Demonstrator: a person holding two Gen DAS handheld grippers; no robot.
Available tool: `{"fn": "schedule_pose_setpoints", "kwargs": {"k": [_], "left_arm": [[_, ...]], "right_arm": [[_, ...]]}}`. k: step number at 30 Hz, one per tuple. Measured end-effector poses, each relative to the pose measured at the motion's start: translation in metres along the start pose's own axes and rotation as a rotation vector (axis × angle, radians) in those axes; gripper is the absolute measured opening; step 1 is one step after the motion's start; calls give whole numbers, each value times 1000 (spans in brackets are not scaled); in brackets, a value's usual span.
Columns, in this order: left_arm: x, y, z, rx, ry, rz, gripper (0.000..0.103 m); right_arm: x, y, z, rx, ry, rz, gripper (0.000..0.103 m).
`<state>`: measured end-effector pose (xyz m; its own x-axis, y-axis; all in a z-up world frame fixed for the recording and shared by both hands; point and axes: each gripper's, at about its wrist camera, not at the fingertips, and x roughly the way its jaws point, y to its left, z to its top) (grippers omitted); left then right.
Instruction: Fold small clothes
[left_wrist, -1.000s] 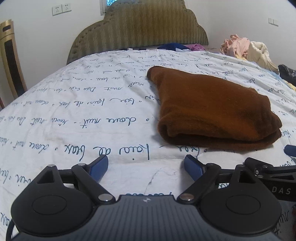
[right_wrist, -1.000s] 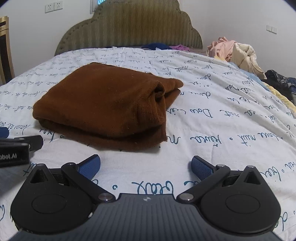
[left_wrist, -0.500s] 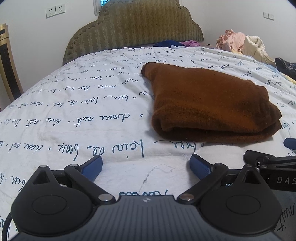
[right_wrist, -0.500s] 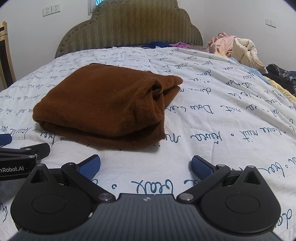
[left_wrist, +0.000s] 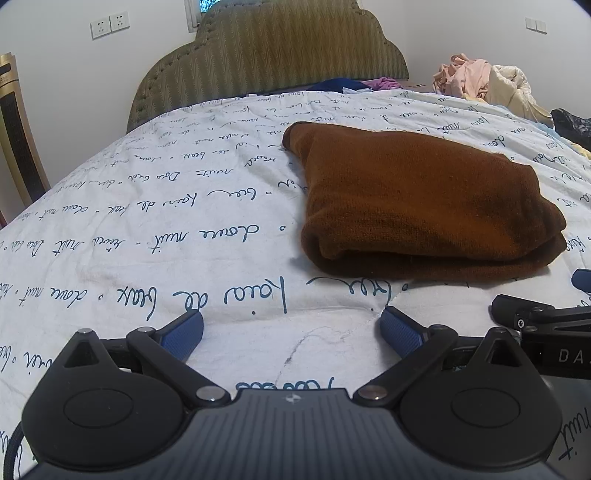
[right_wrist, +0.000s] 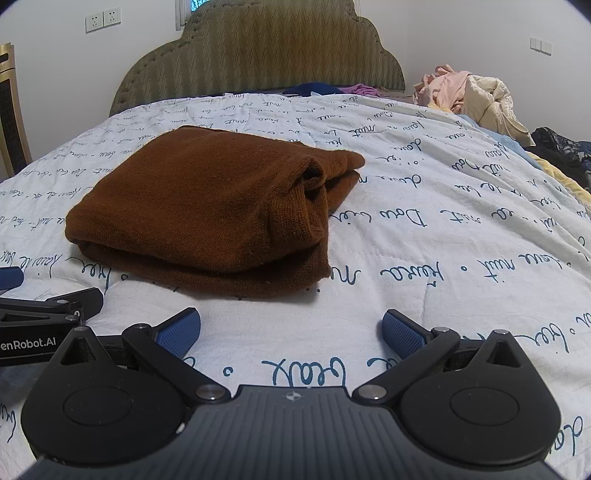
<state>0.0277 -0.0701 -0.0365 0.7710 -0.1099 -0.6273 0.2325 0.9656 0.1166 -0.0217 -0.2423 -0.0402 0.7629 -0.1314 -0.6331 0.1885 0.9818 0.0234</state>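
White quilt (left_wrist: 155, 258) with blue script covers the bed. Left gripper (left_wrist: 291, 330) and right gripper (right_wrist: 291, 328) low over it, jaws spread wide, holding nothing. Folded brown sweater (right_wrist: 207, 210) lies just ahead, untouched. Beyond: olive padded headboard (right_wrist: 258, 51), heaped clothes (right_wrist: 469, 96) far right, wall sockets (left_wrist: 109, 24).

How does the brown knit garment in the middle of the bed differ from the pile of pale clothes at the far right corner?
The brown knit folded garment is one dark colour; the pale heap of pink and cream clothes is light and mixed. The brown garment lies flat in neat stacked layers; the heap is crumpled and unfolded. The brown garment sits mid-bed, near the cameras; the heap sits far back on the right. Both rest on the white script-printed quilt.
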Motion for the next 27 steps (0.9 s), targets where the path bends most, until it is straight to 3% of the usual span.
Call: {"fn": "schedule_pose_setpoints", "kwargs": {"k": [27], "left_arm": [[0,0,-1,-4,0,6,103]], "right_arm": [[0,0,0,0,0,0,103]]}}
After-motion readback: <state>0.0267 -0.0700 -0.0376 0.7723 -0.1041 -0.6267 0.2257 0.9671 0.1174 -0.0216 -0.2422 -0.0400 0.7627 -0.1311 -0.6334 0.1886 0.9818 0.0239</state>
